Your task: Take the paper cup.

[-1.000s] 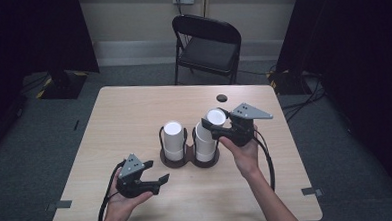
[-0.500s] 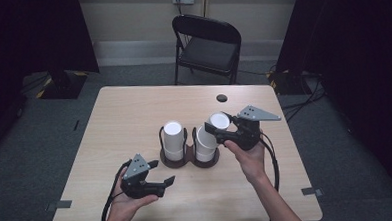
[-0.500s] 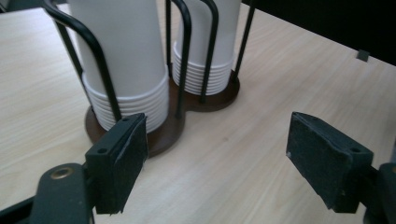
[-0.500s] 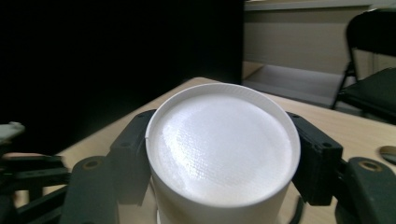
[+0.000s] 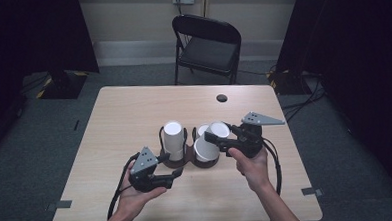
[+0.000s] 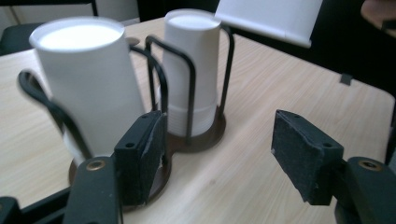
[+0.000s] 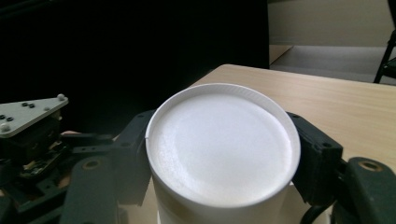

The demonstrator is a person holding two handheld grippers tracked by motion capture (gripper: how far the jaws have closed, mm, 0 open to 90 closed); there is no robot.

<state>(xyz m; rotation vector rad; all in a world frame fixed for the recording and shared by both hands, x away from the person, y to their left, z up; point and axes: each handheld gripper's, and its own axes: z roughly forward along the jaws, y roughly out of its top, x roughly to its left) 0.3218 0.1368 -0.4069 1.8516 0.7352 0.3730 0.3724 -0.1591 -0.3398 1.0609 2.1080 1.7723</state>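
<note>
White foam cup (image 5: 207, 146), upside down with flat round base uppermost, tilted and lifted partly off right-hand stack in dark wire two-post cup holder (image 5: 186, 158) near middle of pale wooden table (image 5: 134, 108), slightly toward near edge. Smooth matte wall, thin raised rim round base, no print or marks visible. Clamped across its upper wall between pads of right gripper (image 5: 211, 138), jaws pressed on both sides of cup (image 7: 223, 154). Second white inverted cup stack (image 5: 174, 139) upright in left ring of same holder, touching wire loops. Left gripper (image 5: 173, 177) held low just beside holder's near-left side, toward table's near edge; jaws fairly wide, just been closing a little, nothing between pads (image 6: 306, 161), only bare tabletop beyond. Left-hand cup stack (image 6: 91, 84) close behind left pad in left gripper view. Small dark round hole (image 5: 222, 98) in tabletop near far edge. Black folding chair (image 5: 206, 42) beyond far edge.
</note>
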